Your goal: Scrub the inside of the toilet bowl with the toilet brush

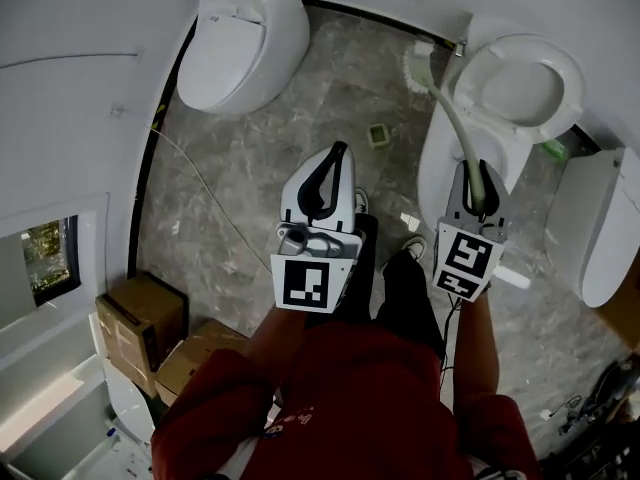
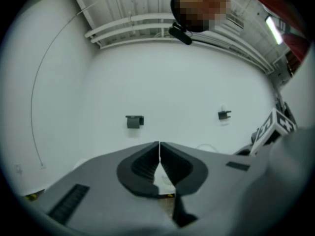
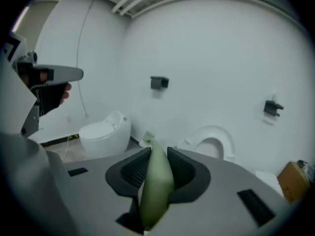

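The toilet brush has a pale green handle (image 1: 458,128) and a white bristle head (image 1: 418,65) that hangs over the floor, left of the open toilet bowl (image 1: 568,83). My right gripper (image 1: 480,176) is shut on the handle's lower end. In the right gripper view the green handle (image 3: 156,181) runs up between the black pads (image 3: 184,168), the bristle head (image 3: 147,138) pokes out past the tips, and the open toilet bowl (image 3: 212,134) stands ahead to the right. My left gripper (image 1: 338,152) hangs mid-air over the floor, shut and empty. Its pads (image 2: 142,163) meet at the tips.
A second toilet (image 1: 240,43) with its lid down stands at the back left. A small green holder (image 1: 377,135) sits on the marble floor between the two toilets. Cardboard boxes (image 1: 140,318) lie at the lower left. Another white fixture (image 1: 600,228) stands at the right, with cables beside it.
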Motion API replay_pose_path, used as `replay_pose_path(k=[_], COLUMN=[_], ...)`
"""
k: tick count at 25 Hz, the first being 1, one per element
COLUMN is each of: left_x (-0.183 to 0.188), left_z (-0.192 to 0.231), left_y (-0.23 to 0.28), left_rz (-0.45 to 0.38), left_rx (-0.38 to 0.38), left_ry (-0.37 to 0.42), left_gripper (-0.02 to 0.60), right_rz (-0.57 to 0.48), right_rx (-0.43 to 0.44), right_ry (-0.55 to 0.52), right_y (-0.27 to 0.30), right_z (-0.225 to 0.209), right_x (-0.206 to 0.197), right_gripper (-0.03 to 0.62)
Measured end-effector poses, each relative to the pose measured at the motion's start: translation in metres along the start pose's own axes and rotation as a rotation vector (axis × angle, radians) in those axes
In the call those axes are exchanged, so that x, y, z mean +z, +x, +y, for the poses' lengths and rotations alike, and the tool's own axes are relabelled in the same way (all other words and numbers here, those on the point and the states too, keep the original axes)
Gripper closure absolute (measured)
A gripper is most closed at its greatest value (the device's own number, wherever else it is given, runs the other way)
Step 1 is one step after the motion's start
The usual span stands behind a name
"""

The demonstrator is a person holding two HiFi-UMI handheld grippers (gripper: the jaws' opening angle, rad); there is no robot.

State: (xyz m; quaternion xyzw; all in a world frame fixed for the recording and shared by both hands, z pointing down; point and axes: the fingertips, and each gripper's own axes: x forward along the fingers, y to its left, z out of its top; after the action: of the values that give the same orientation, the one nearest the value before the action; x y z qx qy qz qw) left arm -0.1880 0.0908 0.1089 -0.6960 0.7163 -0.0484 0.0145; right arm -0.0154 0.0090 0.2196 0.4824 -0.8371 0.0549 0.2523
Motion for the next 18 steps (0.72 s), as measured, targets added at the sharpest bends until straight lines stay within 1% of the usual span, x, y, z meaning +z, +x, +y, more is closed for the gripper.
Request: replay_pose_path(k=[2,5,9,11,12,14,18], left_x=[-0.046,-0.122,-0.223,-0.267,-0.285,-0.313,-0.349], left_z=[0.02,0.055,0.099,0.113,0.119,0.128,0.136], left_y=[0.011,0.029,0.046,0.047,0.047,0.044,0.038], left_rz=[0.029,0.108,0.194,0.219,0.231,0.263,0.321], left_rx=[0.005,0.022,0.036,0.044,0.048,0.061,0.08], left_ry=[-0.018,-0.081,-0.14,-0.158,-0.167,-0.194,-0.255], left_gripper=[0.584,0.584,0.584,0.584,0.584,0.584,0.584], right_rz=[0.133,0.325,0.495,0.555,0.577,0.612,0.645], right_rx=[0.044,0.098,0.14,0.157,0.166,0.185,0.222], right_ry=[-0.029,-0.1,-0.186,-0.241,-0.277,-0.37,-0.54], right_y=[0.046,0.117,0.206,0.239,0.251,0.269,0.294], right_z=[0.034,0.084,0.143,0.165,0.174,0.185,0.196], right_x=[-0.054,-0.136,-0.249,-0.298,-0.317,-0.343,-0.367], right_gripper=[0.494,0.494,0.494,0.494,0.494,0.494,0.494])
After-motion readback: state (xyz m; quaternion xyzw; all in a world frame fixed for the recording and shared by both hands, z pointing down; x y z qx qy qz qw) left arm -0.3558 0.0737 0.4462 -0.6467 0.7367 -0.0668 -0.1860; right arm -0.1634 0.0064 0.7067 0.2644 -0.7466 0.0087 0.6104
